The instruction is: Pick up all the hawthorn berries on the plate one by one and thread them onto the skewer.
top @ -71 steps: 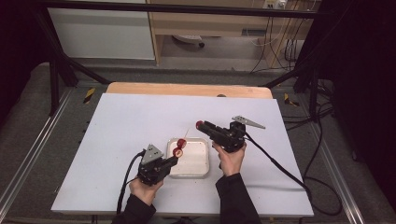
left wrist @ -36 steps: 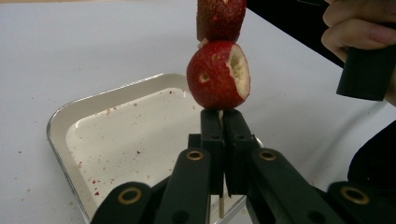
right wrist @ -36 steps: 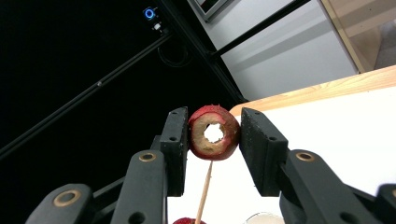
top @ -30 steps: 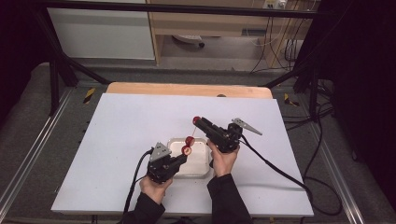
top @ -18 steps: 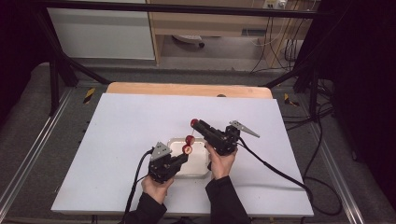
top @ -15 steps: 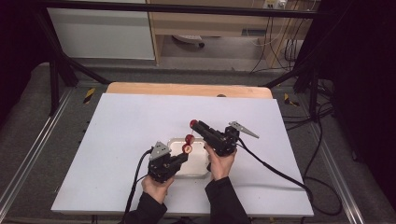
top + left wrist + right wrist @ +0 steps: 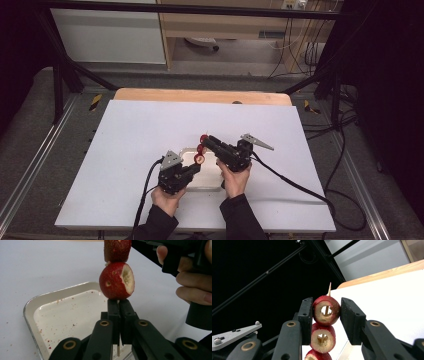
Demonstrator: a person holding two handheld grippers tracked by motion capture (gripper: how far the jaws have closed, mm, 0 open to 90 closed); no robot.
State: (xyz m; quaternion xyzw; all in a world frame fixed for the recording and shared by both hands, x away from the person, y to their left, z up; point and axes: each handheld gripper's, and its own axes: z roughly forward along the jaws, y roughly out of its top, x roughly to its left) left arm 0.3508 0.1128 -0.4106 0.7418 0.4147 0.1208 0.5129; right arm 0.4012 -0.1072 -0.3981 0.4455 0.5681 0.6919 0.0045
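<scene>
Three red fruits [image 7: 323, 325] with holes sit on a thin stick [image 7: 328, 289], mid-frame over the tray [image 7: 189, 153]. Right gripper [image 7: 326, 310] squeezes the top fruit. Left gripper [image 7: 119, 308], closed tight, pinches the stick's bottom, pointing up.

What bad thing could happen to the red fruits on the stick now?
1. The stick is thin, and the left gripper pinches only its lower end, so it might snap or slip.
2. The right gripper squeezes the top fruit, which is hollowed out, so it might crush or split.
3. A fruit that comes off might miss the tray and roll across the table.
</scene>
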